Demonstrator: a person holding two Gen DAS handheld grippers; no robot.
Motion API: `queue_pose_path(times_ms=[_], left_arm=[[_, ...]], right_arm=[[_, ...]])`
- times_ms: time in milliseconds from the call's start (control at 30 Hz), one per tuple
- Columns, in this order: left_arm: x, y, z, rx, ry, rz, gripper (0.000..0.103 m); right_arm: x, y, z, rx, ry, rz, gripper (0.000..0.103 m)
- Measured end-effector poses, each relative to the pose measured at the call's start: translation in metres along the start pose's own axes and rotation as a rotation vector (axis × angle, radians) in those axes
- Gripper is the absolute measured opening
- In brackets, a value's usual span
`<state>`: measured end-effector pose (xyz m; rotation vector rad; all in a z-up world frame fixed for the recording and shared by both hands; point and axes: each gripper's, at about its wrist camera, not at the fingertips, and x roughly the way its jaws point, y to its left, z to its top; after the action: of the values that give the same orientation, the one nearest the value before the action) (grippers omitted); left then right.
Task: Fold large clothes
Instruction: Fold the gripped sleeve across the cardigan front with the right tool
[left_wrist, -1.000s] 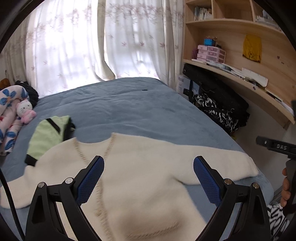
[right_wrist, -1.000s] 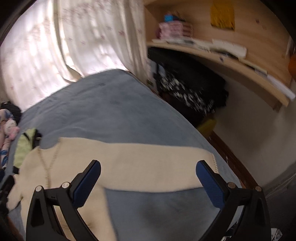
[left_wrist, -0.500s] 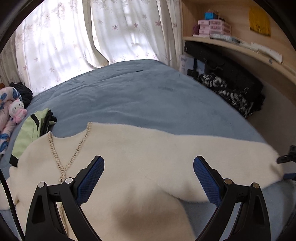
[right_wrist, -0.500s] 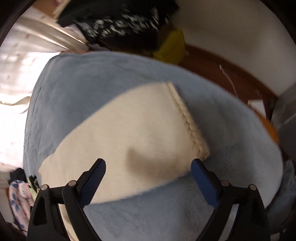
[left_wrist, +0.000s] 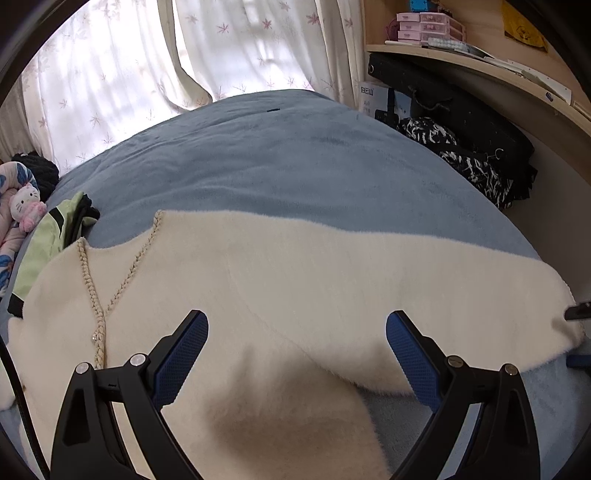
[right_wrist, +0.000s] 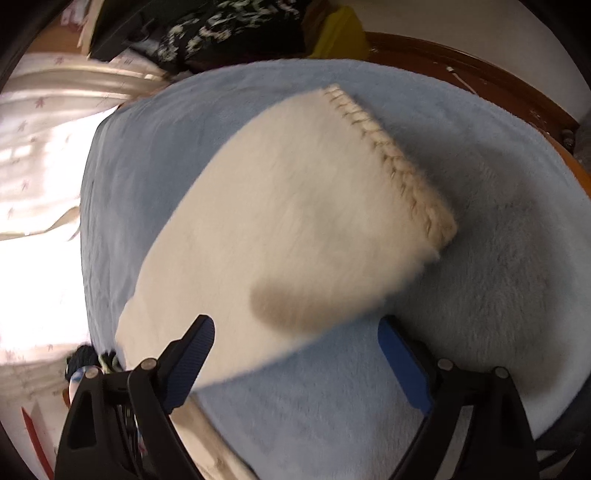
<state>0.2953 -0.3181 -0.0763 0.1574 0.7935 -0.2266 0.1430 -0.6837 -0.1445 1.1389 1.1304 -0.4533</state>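
Both grippers dropped nearer sweater (left_wrist: 295, 280), fingers spread; braided cuff (right_wrist: 391, 155) only R view.

Sunlit curtains (left_wrist: 155, 74), wooden shelves (left_wrist: 480, 62).

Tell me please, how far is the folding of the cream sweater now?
Done: the cream sweater lies spread flat on the blue blanket, sleeve stretched out. In hand: nothing gripped; the left gripper hovers over the body and the right gripper over the sleeve near its braided cuff, jaws open on both. Left: every fold; no part looks turned over yet.
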Motion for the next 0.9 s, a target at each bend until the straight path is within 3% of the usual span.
queue_pose_path(times_ms=[133,200,233,333,433,533,633,733,800,833,900], left_arm=[[-0.004,0.011,-0.001,0.003,-0.011,0.018,0.097],[-0.008,0.022,0.000,-0.010,-0.009,0.018,0.097],[-0.011,0.030,0.000,-0.020,-0.005,0.010,0.097],[-0.024,0.056,-0.001,-0.042,-0.001,-0.035,0.093],[-0.042,0.087,-0.004,-0.071,-0.014,-0.039,0.092],[-0.062,0.126,-0.010,-0.140,-0.024,-0.080,0.092],[-0.072,0.164,-0.024,-0.202,-0.025,-0.089,0.092],[-0.068,0.191,-0.045,-0.221,0.013,-0.084,0.092],[-0.057,0.203,-0.059,-0.232,0.058,-0.092,0.092],[-0.051,0.207,-0.064,-0.238,0.079,-0.106,0.091],[-0.040,0.216,-0.074,-0.266,0.125,-0.173,0.087]], right_arm=[[0.000,0.009,0.007,0.005,-0.121,-0.086,0.060],[-0.007,0.019,0.005,-0.033,-0.178,-0.131,0.014],[-0.015,0.033,-0.002,-0.085,-0.229,-0.150,0.010],[-0.042,0.076,-0.031,-0.258,-0.360,-0.100,0.010],[-0.058,0.139,-0.082,-0.474,-0.394,0.015,0.010],[-0.052,0.200,-0.145,-0.697,-0.368,0.087,0.010],[-0.011,0.251,-0.215,-0.892,-0.283,0.112,0.010],[0.051,0.274,-0.266,-1.030,-0.176,0.037,0.019],[0.092,0.269,-0.296,-1.104,-0.131,-0.068,0.032],[0.118,0.267,-0.311,-1.148,-0.114,-0.163,0.032],[0.134,0.261,-0.330,-1.216,-0.165,-0.265,0.033]])
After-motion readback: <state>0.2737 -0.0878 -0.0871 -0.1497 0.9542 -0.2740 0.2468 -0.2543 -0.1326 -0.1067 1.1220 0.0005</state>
